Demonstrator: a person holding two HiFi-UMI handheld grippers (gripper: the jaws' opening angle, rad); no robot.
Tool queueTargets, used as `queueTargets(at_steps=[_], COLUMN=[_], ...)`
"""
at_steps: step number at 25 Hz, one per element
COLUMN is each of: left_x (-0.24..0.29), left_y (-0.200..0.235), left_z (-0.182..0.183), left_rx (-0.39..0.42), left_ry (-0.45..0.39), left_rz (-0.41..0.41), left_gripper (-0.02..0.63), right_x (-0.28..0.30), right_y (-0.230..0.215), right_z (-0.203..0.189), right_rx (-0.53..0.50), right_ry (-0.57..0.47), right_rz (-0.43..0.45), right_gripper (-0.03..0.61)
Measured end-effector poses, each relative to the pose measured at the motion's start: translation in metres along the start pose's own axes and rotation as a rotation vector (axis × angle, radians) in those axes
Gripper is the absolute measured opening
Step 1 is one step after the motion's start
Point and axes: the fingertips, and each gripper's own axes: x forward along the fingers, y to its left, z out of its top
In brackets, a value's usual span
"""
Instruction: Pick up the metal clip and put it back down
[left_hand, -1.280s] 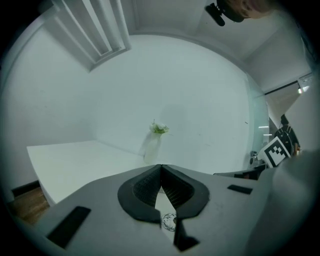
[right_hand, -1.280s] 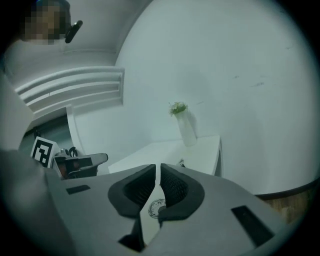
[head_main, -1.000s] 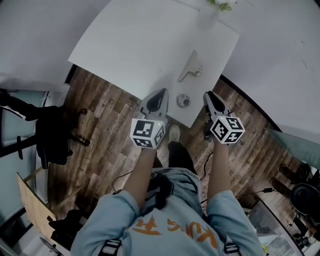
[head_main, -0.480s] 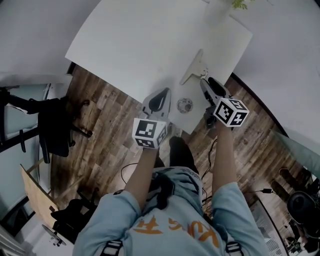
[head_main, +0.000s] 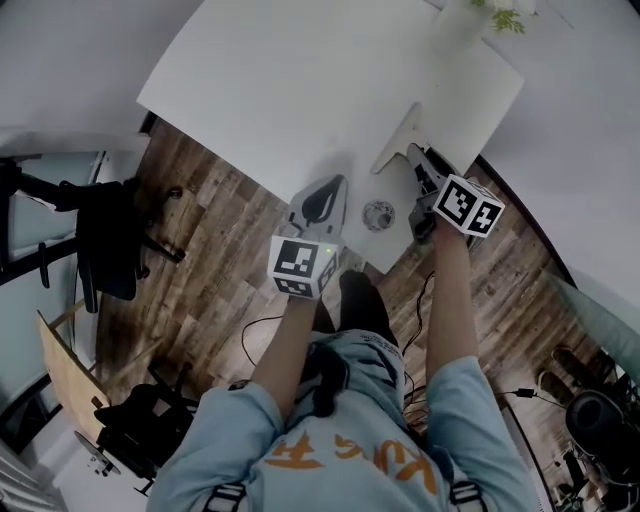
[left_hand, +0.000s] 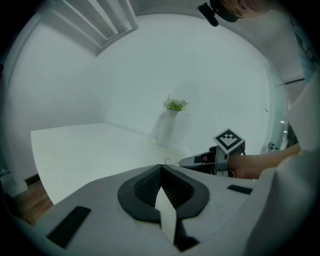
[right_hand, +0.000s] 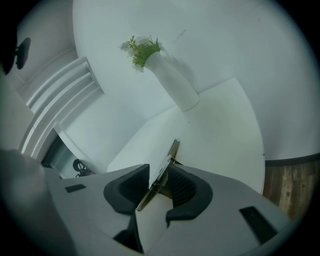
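Note:
The metal clip (head_main: 398, 150) is a long silvery spring clip lying near the right edge of the white table (head_main: 270, 80). My right gripper (head_main: 416, 158) has its tips at the clip's near end. In the right gripper view the clip (right_hand: 170, 155) stands edge-on between the two pads, its spring against them. The jaws of my right gripper (right_hand: 159, 174) have just been closing, with the clip between them. My left gripper (head_main: 320, 200) hovers at the table's near edge, shut with nothing in it; its pads (left_hand: 150, 187) meet. My right gripper (left_hand: 195, 161) also shows in the left gripper view.
A small round metal thing (head_main: 378, 213) lies on the table's near corner between the grippers. A white vase (head_main: 452, 28) with green sprigs stands at the far right corner. A black office chair (head_main: 100, 240) stands on the wood floor at the left.
My right gripper has moved forward over the table edge to the clip's near end and rolled. The left gripper has sunk a little and stays shut.

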Motion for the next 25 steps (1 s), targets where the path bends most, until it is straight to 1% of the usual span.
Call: queueTargets(at_steps=[1,2,6,10,12,19,25], left_x=[-0.002,-0.004,-0.011,-0.022,-0.028,-0.06,-0.09], left_y=[0.001,0.002,0.01,0.017,0.021,0.043,0.062], left_z=[0.002,0.002,0.007,0.014,0.015,0.028,0.049], left_rx=[0.0,0.0,-0.004,-0.001,0.0,-0.004,0.006], left_ry=[-0.002,-0.001,-0.014,-0.029,-0.036,-0.076,-0.135], left_rz=[-0.002,-0.006,-0.017,-0.032,-0.041,-0.046,-0.044], left_gripper=[0.025,0.025,0.025,0.025,0.025,0.025,0.025], right_x=[0.001,0.002,0.005,0.001,-0.001,-0.012,-0.031], right_y=[0.0,-0.001,0.004,0.018,0.029,0.078,0.142], right_z=[0.001,0.001,0.0,0.0,0.0,-0.016,-0.014], right_rx=[0.008,0.021,0.068,0.108,0.104,-0.076,-0.253], right_ry=[0.003,0.006,0.004,-0.043,-0.066,-0.079,-0.16], right_rz=[-0.017,-0.03,-0.037,-0.037,-0.026,-0.05,-0.046], right_gripper=[0.107,0.097,0.083,0.048,0.024,0.017,0.017])
